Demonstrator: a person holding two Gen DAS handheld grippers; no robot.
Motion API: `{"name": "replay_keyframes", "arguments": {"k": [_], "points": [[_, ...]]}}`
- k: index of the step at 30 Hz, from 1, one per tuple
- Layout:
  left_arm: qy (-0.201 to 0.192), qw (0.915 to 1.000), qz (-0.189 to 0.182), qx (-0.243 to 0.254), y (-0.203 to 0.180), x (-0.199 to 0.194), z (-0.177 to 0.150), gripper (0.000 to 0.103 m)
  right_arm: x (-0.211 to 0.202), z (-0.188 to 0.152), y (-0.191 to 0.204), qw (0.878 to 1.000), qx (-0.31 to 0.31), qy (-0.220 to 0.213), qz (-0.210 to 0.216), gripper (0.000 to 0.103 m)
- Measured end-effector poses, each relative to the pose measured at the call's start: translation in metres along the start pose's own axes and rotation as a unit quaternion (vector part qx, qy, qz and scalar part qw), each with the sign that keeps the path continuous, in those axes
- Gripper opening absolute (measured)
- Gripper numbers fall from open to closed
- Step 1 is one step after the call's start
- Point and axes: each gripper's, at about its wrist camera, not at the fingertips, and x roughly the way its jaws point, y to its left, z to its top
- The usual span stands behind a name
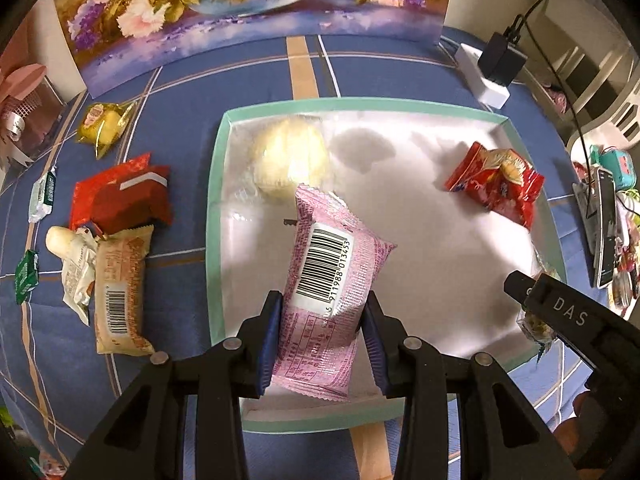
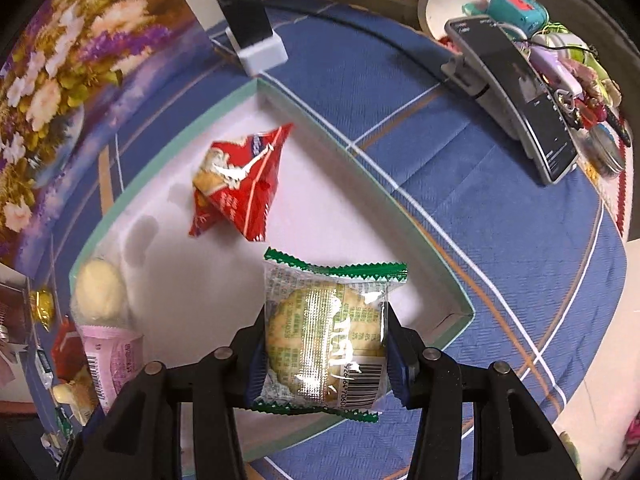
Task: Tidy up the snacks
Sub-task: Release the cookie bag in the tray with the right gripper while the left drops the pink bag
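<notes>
Both hand-held grippers hang over the green-rimmed tray: the left hand-held gripper clamps a pink snack packet, the right hand-held gripper clamps a green-edged cracker packet. Released carelessly, the pink packet could land on the pale round pastry just beyond it, or the crackers could crack.

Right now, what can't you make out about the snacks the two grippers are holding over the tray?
- Pink packet, left wrist view: front face turned away, lower sides covered by left gripper pads.
- Cracker packet, right wrist view: print too glary to read; right gripper covers its edges.
- Either view: whether the packets touch the tray.
</notes>
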Motion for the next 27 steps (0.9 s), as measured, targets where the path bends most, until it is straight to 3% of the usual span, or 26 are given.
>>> {"name": "replay_keyframes", "arguments": {"k": [4,5,7,18,22,27], "points": [[-0.001,1.0,0.0,-0.002,0.001,-0.003,0.0,0.044,0.002,-0.002,0.0,1.0,-0.001,0.002,-0.001,0.052],[-0.004,1.0,-0.003,-0.004,0.001,-0.005,0.0,0.057,0.001,-0.002,0.0,1.0,-0.001,0.0,-0.001,0.052],[-0.009,0.9999,-0.012,-0.007,0.002,-0.011,0.001,0.072,-0.001,-0.002,0.0,1.0,-0.001,-0.003,0.001,0.052],[-0.036,0.9991,-0.009,-0.022,0.011,-0.032,0.006,0.072,-0.015,0.002,-0.003,1.0,-0.002,-0.016,0.012,0.053],[-0.049,0.9966,0.029,-0.059,0.036,-0.035,0.009,0.09,-0.016,0.004,0.001,0.999,-0.008,-0.022,0.026,0.072],[-0.064,0.9888,0.067,-0.117,0.069,-0.036,0.012,0.093,-0.015,0.002,0.013,0.998,-0.035,-0.031,0.031,0.085]]}}
